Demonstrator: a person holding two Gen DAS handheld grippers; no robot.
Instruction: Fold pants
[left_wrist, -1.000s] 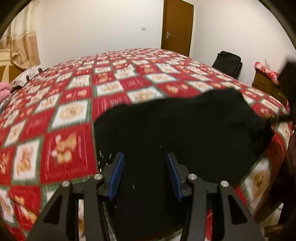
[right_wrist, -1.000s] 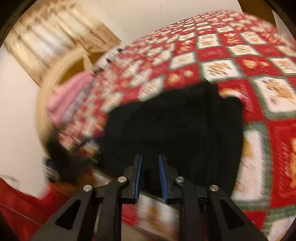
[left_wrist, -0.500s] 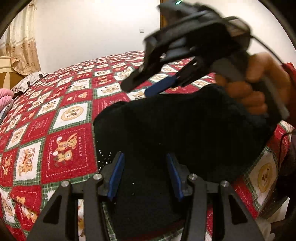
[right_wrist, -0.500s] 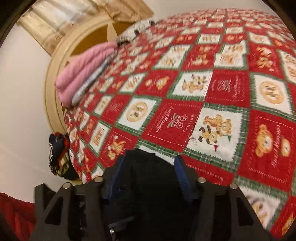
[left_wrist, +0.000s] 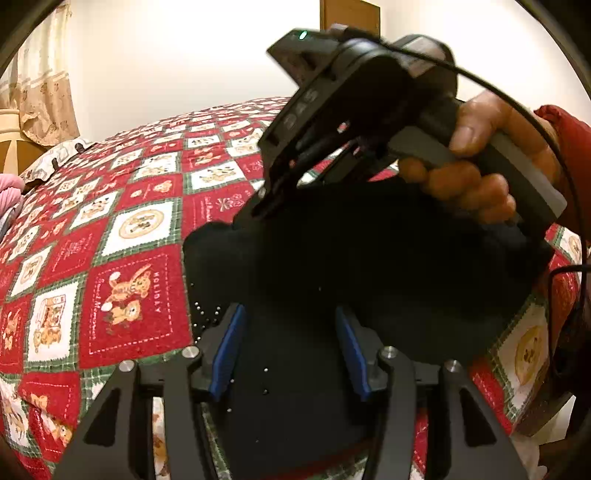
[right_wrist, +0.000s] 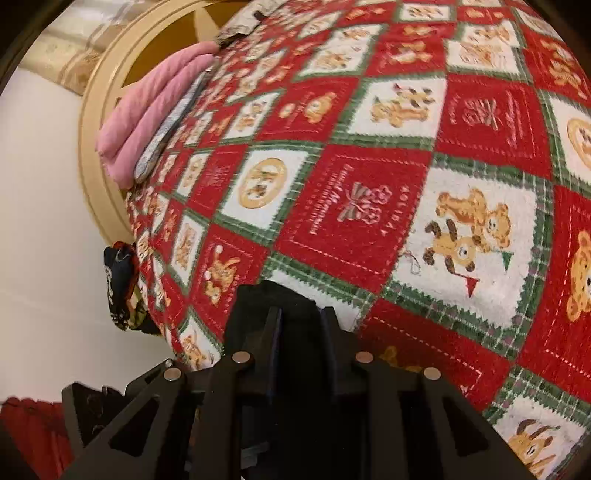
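A large bed takes most of the room, covered with a red, white and green patchwork quilt (left_wrist: 140, 236) that shows bears and holiday words. At the head of the bed stands a cream rounded headboard (right_wrist: 96, 122), and folded pink bedding (right_wrist: 147, 110) lies against it. Behind the headboard hangs a beige patterned curtain (left_wrist: 40, 85). The walls (left_wrist: 177, 55) beyond the bed are plain white in warm light. A brown wooden door (left_wrist: 349, 14) stands in the wall past the far side of the bed.

Matt black cloth pants (left_wrist: 369, 258), fuzzy quilt (left_wrist: 129, 295)
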